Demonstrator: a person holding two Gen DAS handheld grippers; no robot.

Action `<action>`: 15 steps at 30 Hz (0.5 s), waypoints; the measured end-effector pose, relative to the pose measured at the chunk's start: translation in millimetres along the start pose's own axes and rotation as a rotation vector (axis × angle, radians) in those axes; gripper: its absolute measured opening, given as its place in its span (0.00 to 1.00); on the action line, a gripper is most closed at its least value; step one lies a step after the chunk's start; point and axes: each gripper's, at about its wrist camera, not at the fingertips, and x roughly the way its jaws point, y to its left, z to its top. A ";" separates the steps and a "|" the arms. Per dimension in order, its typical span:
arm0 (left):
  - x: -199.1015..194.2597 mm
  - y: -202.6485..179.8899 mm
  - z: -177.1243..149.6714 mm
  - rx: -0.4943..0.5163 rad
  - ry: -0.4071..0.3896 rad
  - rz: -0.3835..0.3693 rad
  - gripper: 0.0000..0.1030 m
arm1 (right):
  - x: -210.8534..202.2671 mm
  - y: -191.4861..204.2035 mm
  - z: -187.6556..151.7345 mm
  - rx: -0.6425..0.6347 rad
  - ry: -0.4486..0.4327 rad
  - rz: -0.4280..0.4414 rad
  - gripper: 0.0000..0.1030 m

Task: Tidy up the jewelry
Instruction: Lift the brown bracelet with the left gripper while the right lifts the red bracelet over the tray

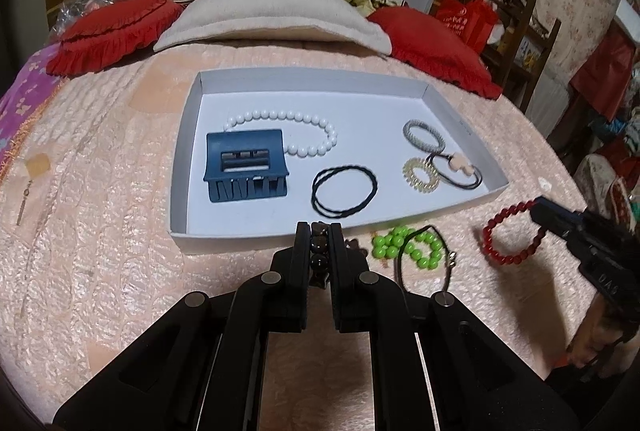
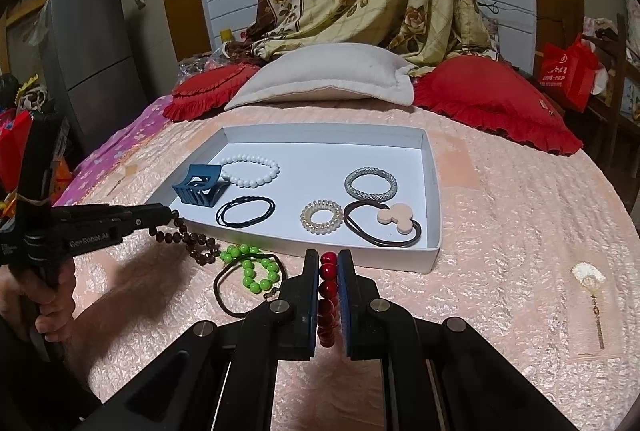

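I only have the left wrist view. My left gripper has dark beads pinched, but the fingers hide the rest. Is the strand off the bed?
Observer: Not fully. The right wrist view shows the left gripper shut on the brown bead strand, which trails down to the bedspread by the green bead bracelet.
Operator: How deep is the red bracelet in the right gripper?
Observer: Several beads of the red bead bracelet sit in a line between the fingers of the right gripper, which is shut on it.
Operator: Anything on the bed to the right of the tray?
Observer: Yes, a pale earring with a long drop lies right of the white tray.
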 end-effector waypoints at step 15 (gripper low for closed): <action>-2.1 1.0 2.6 -0.009 -0.006 -0.009 0.07 | 1.1 0.0 -0.2 -0.009 0.003 -0.003 0.08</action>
